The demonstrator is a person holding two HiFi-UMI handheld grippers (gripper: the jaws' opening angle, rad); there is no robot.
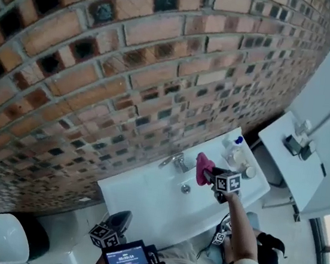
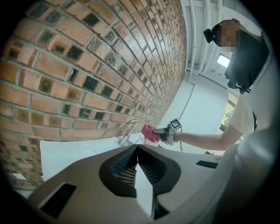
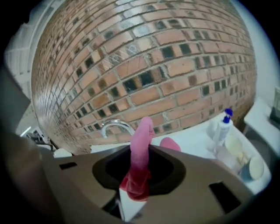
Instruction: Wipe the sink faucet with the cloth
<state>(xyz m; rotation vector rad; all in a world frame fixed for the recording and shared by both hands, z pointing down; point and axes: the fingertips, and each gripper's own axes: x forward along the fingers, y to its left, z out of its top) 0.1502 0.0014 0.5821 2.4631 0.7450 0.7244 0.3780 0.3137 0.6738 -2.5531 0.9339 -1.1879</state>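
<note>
Across the whole background, a brick wall (image 1: pixel 132 63) of red-brown bricks with dark square insets. Against its foot, a long white sink surface (image 1: pixel 144 198), with a shallow basin sunk into the middle.

From the lower right, a bare right forearm (image 1: pixel 239 229) stretched forward and up over the basin, elbow low, wrist level with the basin's far edge. Down at the bottom of the head view, held back near the body and well apart from the sink, the left hand-held gripper (image 2: pixel 136 153) – jaw tips pressed together, nothing between them.

At the end of the outstretched arm, the right hand-held gripper (image 3: pixel 140 175), clamped on a pink cloth (image 3: pixel 141 148). Cloth bunched into a thick roll, long axis running straight out along the jaws, free end up and toward the wall, a smaller fold drooping to the right. Over the basin and just beside the faucet (image 1: pixel 173 161) on its right; contact impossible to judge.

Faucet chrome, at the back of the basin – curved spout arching forward from the wall side.

On the sink's right end, a white pump bottle with a blue top (image 3: pixel 224 124), upright, with a few small pale jars (image 1: pixel 247 169) close by, contents not visible.
</note>
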